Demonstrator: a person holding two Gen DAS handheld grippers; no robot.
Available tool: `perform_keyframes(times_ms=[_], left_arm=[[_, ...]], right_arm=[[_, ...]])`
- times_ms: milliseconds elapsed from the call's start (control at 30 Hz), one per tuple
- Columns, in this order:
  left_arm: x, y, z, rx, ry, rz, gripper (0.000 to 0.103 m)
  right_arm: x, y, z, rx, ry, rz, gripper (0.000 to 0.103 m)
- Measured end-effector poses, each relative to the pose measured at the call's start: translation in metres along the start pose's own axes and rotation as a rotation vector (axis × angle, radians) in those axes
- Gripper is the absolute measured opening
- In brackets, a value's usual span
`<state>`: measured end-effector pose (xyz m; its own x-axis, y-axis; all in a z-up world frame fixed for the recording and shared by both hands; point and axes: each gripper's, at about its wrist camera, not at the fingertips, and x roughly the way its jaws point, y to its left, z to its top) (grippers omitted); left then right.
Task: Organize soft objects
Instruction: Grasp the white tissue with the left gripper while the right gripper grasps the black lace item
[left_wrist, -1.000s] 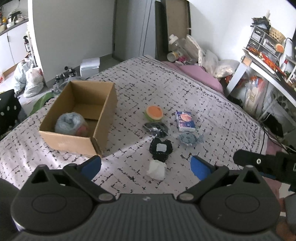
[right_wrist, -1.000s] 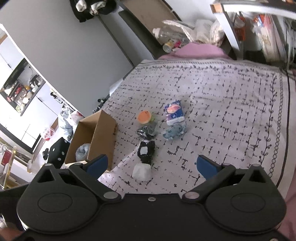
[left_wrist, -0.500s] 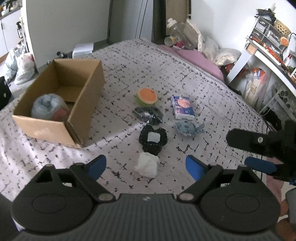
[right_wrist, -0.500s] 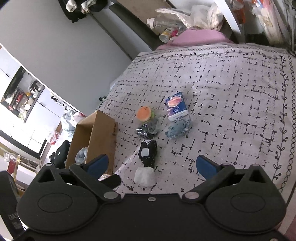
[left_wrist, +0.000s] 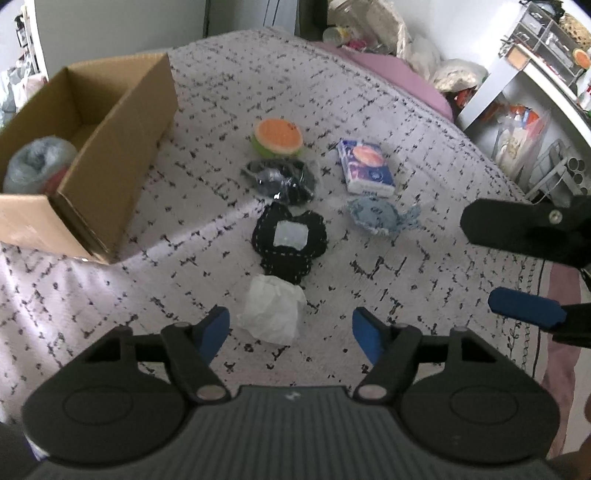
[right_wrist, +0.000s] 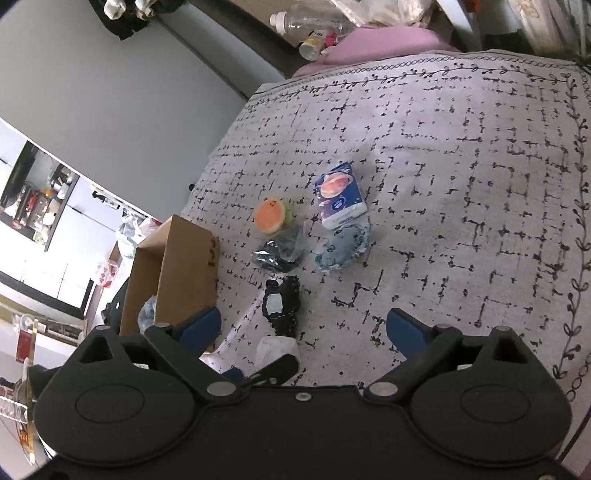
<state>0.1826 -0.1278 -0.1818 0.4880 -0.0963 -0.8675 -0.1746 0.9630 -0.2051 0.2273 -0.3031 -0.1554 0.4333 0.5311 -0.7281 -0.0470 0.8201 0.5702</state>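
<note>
My left gripper (left_wrist: 291, 332) hangs low over the bed, jaws closing, with a crumpled white tissue (left_wrist: 273, 310) lying between the blue pads, untouched. Beyond it lie a black knitted piece (left_wrist: 290, 236), a dark bagged item (left_wrist: 282, 177), an orange and green plush (left_wrist: 277, 136), a tissue pack (left_wrist: 365, 166) and a blue-grey plush fish (left_wrist: 376, 216). My right gripper (right_wrist: 303, 328) is to the right, jaws wide and closing slightly, nothing between them. It faces the black knitted piece (right_wrist: 280, 304) and the plush fish (right_wrist: 343, 247).
A cardboard box (left_wrist: 110, 122) stands at the left with a grey-blue ball (left_wrist: 37, 162) inside. A pink pillow (left_wrist: 399, 74) and bottles lie at the head of the bed. White shelves (left_wrist: 535, 92) stand beyond the right edge.
Both grippers have sunk toward the bed and the objects look larger. The left jaws have narrowed around the white tissue. The right jaws have narrowed a little.
</note>
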Motion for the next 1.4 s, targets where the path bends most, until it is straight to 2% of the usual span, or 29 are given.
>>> perform_keyframes(times_ms=[300, 400, 433, 467, 700, 833, 1033, 1233, 1400], left_arm=[[0.025, 0.008, 0.002, -0.026, 0.011, 0.031, 0.066], [0.031, 0.009, 0.002, -0.027, 0.012, 0.033, 0.054], [0.032, 0.01, 0.002, -0.029, 0.009, 0.035, 0.047], [0.032, 0.012, 0.002, -0.034, 0.005, 0.031, 0.045], [0.026, 0.029, 0.009, -0.09, -0.009, 0.014, 0.043], [0.017, 0.038, 0.013, -0.106, -0.024, 0.007, 0.043], [0.009, 0.056, 0.018, -0.14, -0.035, 0.013, 0.043], [0.001, 0.068, 0.024, -0.166, -0.048, 0.02, 0.043], [-0.005, 0.08, 0.029, -0.192, -0.055, 0.019, 0.043]], right_arm=[[0.025, 0.002, 0.009, -0.008, 0.048, -0.031, 0.091], [0.035, 0.008, 0.011, -0.032, 0.064, -0.042, 0.089], [0.038, 0.01, 0.012, -0.042, 0.071, -0.045, 0.088], [0.042, 0.012, 0.013, -0.047, 0.074, -0.047, 0.088], [0.056, 0.023, 0.016, -0.079, 0.081, -0.063, 0.086], [0.066, 0.025, 0.018, -0.071, 0.101, -0.045, 0.078], [0.08, 0.026, 0.02, -0.051, 0.126, -0.038, 0.075], [0.102, 0.027, 0.021, -0.04, 0.169, -0.045, 0.062], [0.117, 0.029, 0.022, -0.03, 0.182, -0.043, 0.061]])
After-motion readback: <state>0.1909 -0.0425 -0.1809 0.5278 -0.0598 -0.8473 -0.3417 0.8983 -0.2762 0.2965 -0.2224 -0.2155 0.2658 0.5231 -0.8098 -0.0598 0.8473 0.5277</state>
